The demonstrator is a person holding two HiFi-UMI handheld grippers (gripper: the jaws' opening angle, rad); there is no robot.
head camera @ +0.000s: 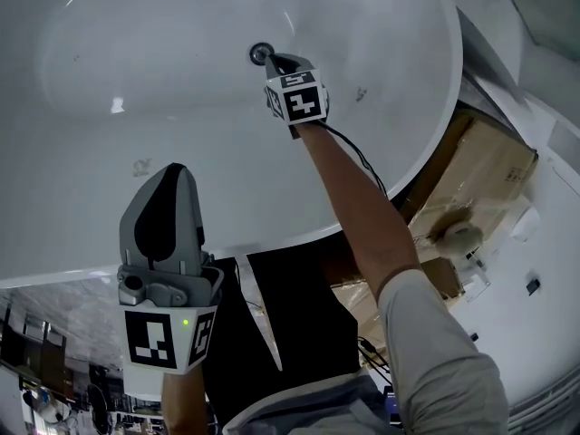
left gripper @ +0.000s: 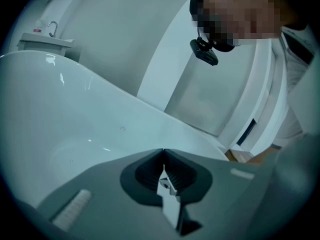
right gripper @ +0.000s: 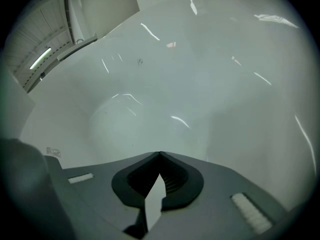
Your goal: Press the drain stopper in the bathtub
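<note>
The white bathtub (head camera: pixel 109 53) fills the upper head view, and its round metal drain stopper (head camera: pixel 259 54) sits on the tub floor. My right gripper (head camera: pixel 275 62) reaches down into the tub, shut, with its tips right beside the stopper; whether they touch it is unclear. In the right gripper view the right gripper (right gripper: pixel 160 155) shows its jaws together over bare tub wall (right gripper: pixel 165 84), the stopper hidden. My left gripper (head camera: pixel 178 172) is held back over the near tub rim (head camera: pixel 272 241), shut and holding nothing. In the left gripper view the left gripper (left gripper: pixel 163 150) points across the rim (left gripper: pixel 100 84).
Cardboard boxes (head camera: pixel 485 166) wrapped in film stand to the right of the tub. A black cable (head camera: pixel 362 157) runs from the right gripper along the arm. A small basin with a tap (left gripper: pixel 47 36) stands beyond the tub's far end.
</note>
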